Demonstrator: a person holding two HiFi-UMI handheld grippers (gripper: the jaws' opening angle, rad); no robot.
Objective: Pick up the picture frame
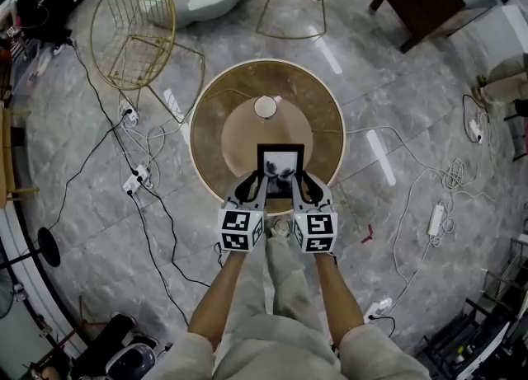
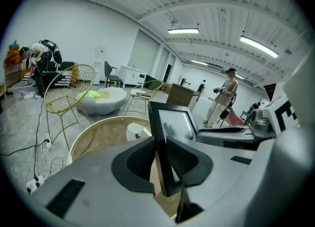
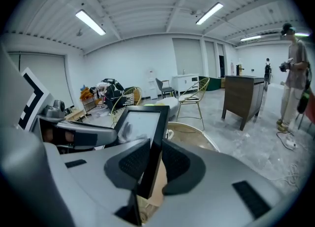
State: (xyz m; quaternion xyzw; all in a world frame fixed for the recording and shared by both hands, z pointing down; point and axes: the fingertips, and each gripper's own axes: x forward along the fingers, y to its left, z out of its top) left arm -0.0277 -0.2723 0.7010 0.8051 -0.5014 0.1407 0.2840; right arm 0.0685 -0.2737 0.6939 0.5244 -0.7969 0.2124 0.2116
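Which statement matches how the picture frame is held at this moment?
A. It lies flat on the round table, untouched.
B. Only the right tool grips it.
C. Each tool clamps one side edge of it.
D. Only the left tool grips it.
C: the left tool has its jaws closed on one side edge of the picture frame, and the right tool has its jaws closed on the opposite edge.

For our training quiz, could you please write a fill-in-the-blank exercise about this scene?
The left gripper and right gripper both clamp the black ____.
On the table stands a white ____.
The table's top is ____ in shape.
Missing words: picture frame; cup; round.
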